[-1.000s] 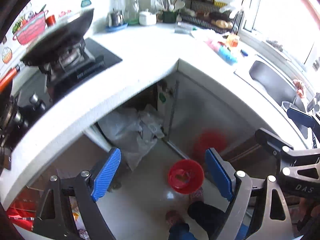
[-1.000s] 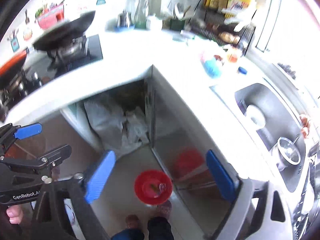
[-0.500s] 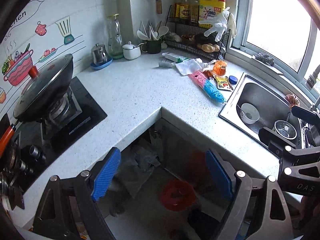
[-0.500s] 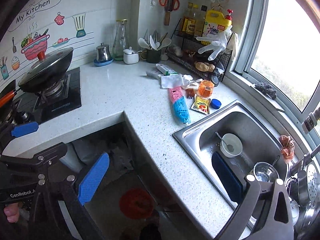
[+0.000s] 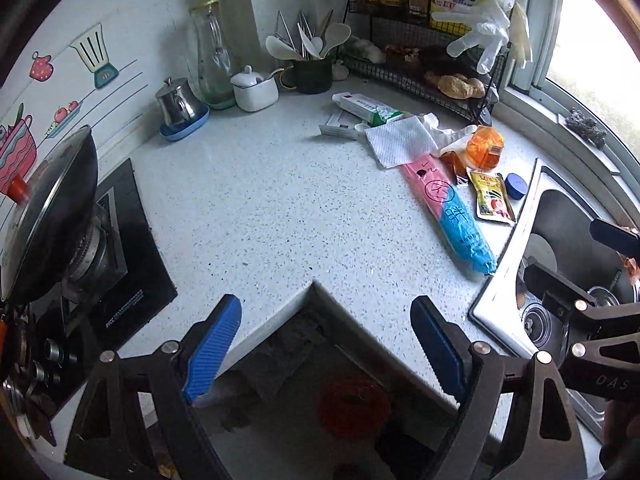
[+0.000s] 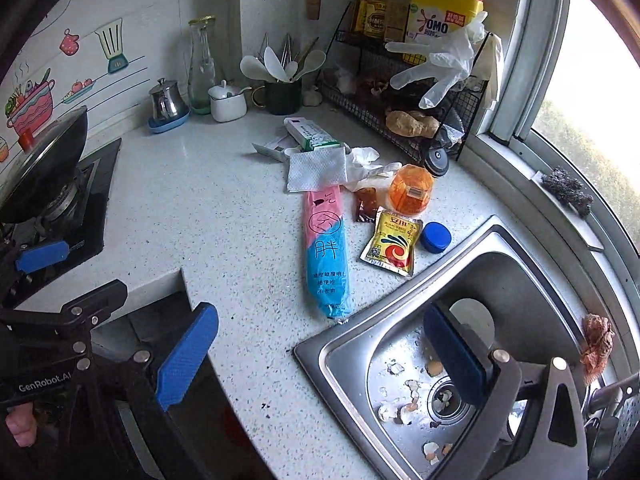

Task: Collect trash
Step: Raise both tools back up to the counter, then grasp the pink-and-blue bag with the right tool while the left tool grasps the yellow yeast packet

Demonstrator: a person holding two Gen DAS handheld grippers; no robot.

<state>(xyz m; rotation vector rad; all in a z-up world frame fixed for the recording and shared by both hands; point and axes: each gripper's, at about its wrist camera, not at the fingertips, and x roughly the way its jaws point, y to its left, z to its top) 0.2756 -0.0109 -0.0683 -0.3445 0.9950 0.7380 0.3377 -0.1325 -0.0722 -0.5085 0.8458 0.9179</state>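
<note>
Both views risen from floor to countertop (image 5: 260, 208); left tool (image 5: 326, 350), right tool (image 6: 320, 356) spread wide, holding nothing.

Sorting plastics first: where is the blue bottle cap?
In the right wrist view the blue cap lies on the counter right of the yellow sauce packet, below the orange cup, near the sink rim.

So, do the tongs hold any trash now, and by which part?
Nothing is held. The left tongs and right tongs are both open and empty above the countertop.
</note>
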